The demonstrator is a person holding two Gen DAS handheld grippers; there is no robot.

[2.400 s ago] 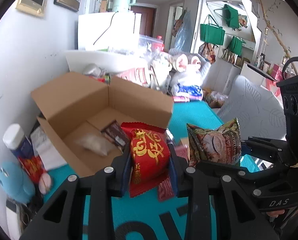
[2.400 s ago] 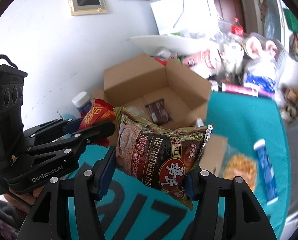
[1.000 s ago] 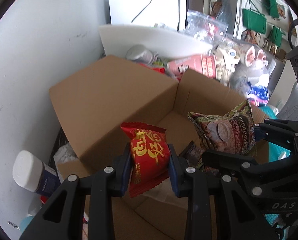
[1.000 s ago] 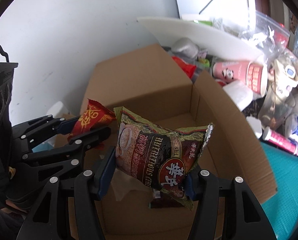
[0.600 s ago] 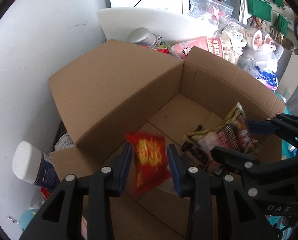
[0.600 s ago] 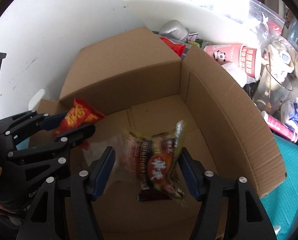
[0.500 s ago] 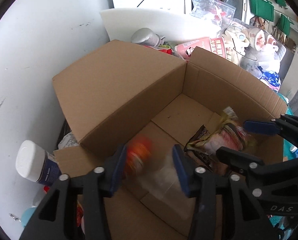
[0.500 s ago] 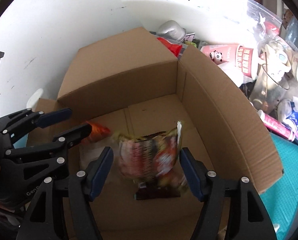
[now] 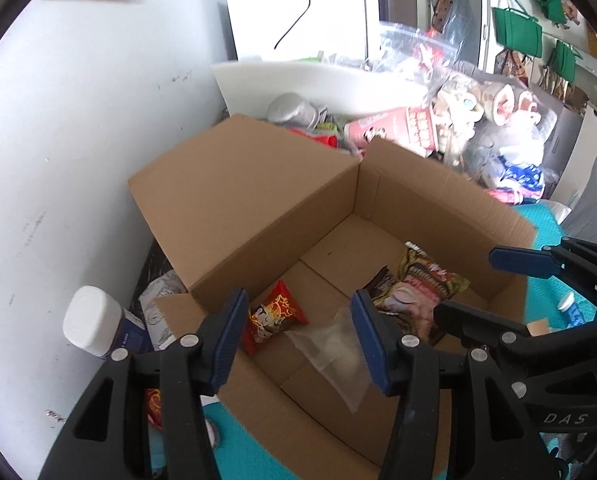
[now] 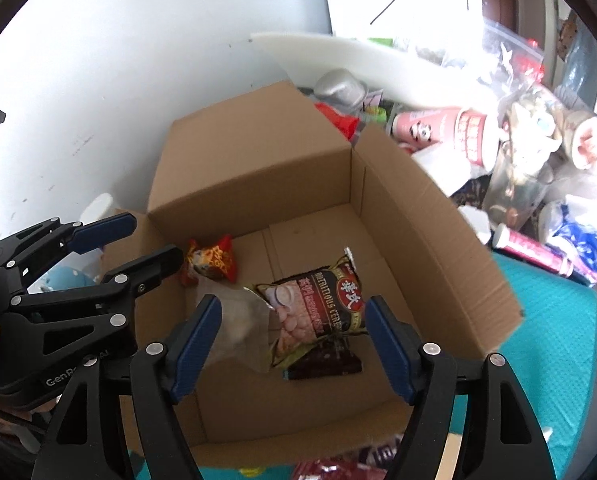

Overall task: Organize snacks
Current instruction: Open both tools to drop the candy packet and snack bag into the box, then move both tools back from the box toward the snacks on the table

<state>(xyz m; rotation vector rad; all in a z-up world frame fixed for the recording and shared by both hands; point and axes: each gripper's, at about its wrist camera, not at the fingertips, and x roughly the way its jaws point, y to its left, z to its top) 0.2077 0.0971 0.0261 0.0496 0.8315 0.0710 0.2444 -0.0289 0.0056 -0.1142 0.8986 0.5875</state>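
Fingers on both tools stand apart with nothing between the blue pads. Both jaws are opening, and each hangs above the open cardboard box (image 9: pixel 258 200), pointing down into it.

From the left wrist view, going left to right: a white-capped bottle (image 9: pixel 94 326) stands outside the box at about eight o'clock, against the pale wall. The left gripper (image 9: pixel 304 338) frames the box floor. Just inside its left pad lies the red snack packet (image 9: pixel 274 316), at nine o'clock on the floor of the box. A clear plastic pouch (image 9: pixel 330 354) lies just right of it, toward six o'clock; what it contains is too washed out to tell. Past the right pad, at three o'clock, rests the brown cereal packet (image 9: pixel 418 288), overlapping a dark wrapper (image 9: pixel 382 282) whose corner shows beside it. The right gripper (image 9: pixel 478 284) fills the far right edge.

From the right wrist view, the left gripper (image 10: pixel 134 240) enters at nine o'clock, with the red snack packet (image 10: pixel 212 262) beyond its tips. The right gripper (image 10: pixel 292 330) hangs over the cereal packet (image 10: pixel 318 308), which lies flat and partly covers the dark wrapper (image 10: pixel 326 364). At the two o'clock side, outside the box wall, clutter includes a pink paper cup (image 10: pixel 438 130) on its side and a teal table covering (image 10: pixel 558 320).
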